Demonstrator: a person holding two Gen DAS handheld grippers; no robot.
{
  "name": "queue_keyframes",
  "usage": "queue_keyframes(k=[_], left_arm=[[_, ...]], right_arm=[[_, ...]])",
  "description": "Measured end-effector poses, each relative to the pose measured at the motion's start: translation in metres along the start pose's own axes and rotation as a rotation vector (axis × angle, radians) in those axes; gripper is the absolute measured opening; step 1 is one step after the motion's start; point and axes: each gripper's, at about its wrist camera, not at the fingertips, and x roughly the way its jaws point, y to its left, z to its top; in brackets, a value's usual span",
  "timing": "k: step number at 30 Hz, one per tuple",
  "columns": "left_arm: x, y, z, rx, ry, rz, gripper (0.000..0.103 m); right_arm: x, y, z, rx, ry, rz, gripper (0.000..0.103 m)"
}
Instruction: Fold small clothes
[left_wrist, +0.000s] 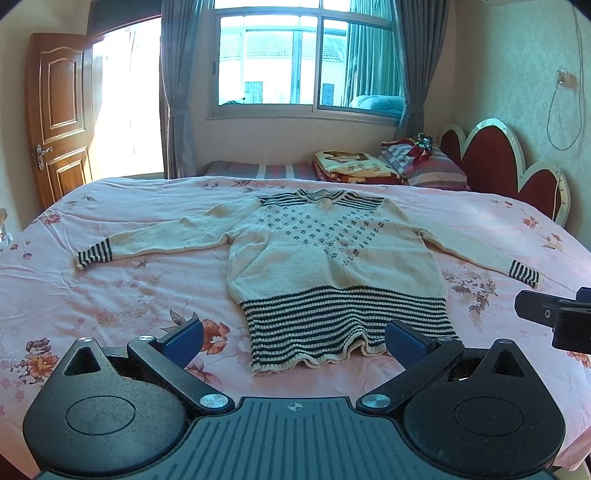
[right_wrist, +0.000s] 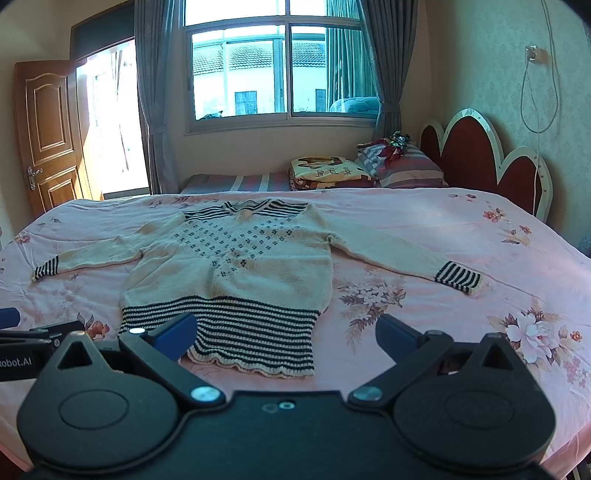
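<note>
A cream knitted sweater with black-striped hem, cuffs and collar (left_wrist: 332, 258) lies flat and face up in the middle of the bed with the pink floral sheet (left_wrist: 110, 295), both sleeves spread out to the left and right, hem nearest. The left gripper (left_wrist: 293, 341) hangs just short of the hem, its blue-padded fingers (left_wrist: 184, 341) spread wide and holding nothing. The right gripper (right_wrist: 286, 338) sits beside it near the hem's right corner, likewise released and empty. Far behind, a folded yellow blanket (left_wrist: 351, 166) rests beside a striped pillow (left_wrist: 432, 166) against the red scalloped headboard (left_wrist: 498, 162).
</note>
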Motion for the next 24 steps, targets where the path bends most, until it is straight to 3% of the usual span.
queue_keyframes(k=[24], left_arm=[[0.0003, 0.0017, -0.0029, -0.005, 0.000, 0.006, 0.103]], right_arm=[[-0.0037, -0.0008, -0.0010, 0.009, -0.007, -0.007, 0.102]])
